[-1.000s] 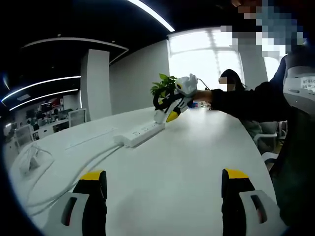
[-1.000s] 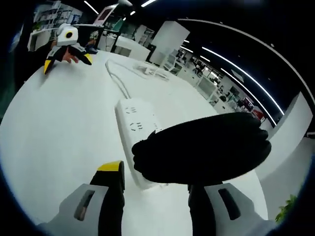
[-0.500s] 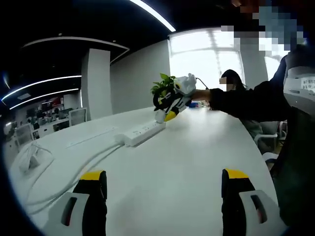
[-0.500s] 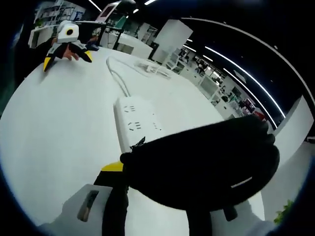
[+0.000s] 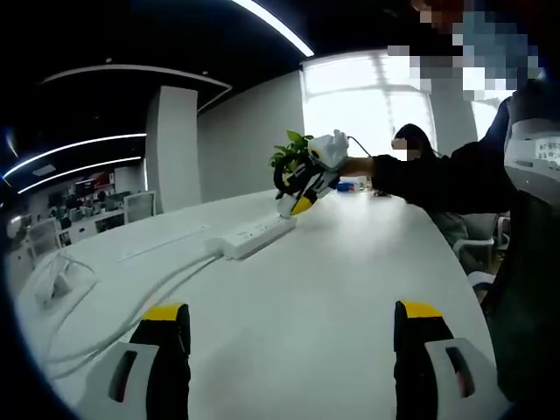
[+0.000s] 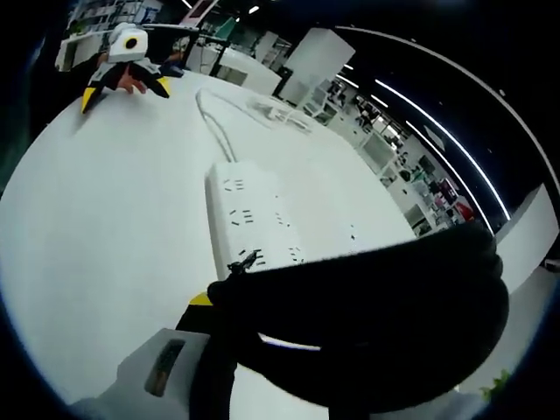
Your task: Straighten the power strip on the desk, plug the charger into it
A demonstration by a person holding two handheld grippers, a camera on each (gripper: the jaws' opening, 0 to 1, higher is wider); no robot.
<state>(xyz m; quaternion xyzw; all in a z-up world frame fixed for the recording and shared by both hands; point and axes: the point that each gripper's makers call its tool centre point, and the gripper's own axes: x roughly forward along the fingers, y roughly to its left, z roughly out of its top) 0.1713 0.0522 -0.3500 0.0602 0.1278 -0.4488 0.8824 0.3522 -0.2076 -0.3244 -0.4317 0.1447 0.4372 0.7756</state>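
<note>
A white power strip [image 5: 254, 236] lies on the white desk [image 5: 315, 289], and its cable [image 5: 140, 293] runs off to the left. Over its far end a person's arm holds my right gripper [image 5: 296, 199] with a black charger [image 5: 282, 179] in it. In the right gripper view the bulky black charger [image 6: 376, 319] hangs just above the near sockets of the power strip [image 6: 249, 219] and hides most of my right gripper [image 6: 262, 341], which is shut on it. My left gripper [image 5: 293, 346] is open low over the desk, also seen as the left gripper [image 6: 122, 66] far off.
A potted green plant [image 5: 289, 149] stands behind the strip's far end. More white cable and a small white block [image 5: 52, 284] lie at the desk's left edge. A seated person [image 5: 411, 144] is by the window. Open desk surface lies between my left gripper and the strip.
The charger has sunk lower and looms larger in the right gripper view, covering both jaws. The right gripper has edged along the strip. The left gripper has stayed still.
</note>
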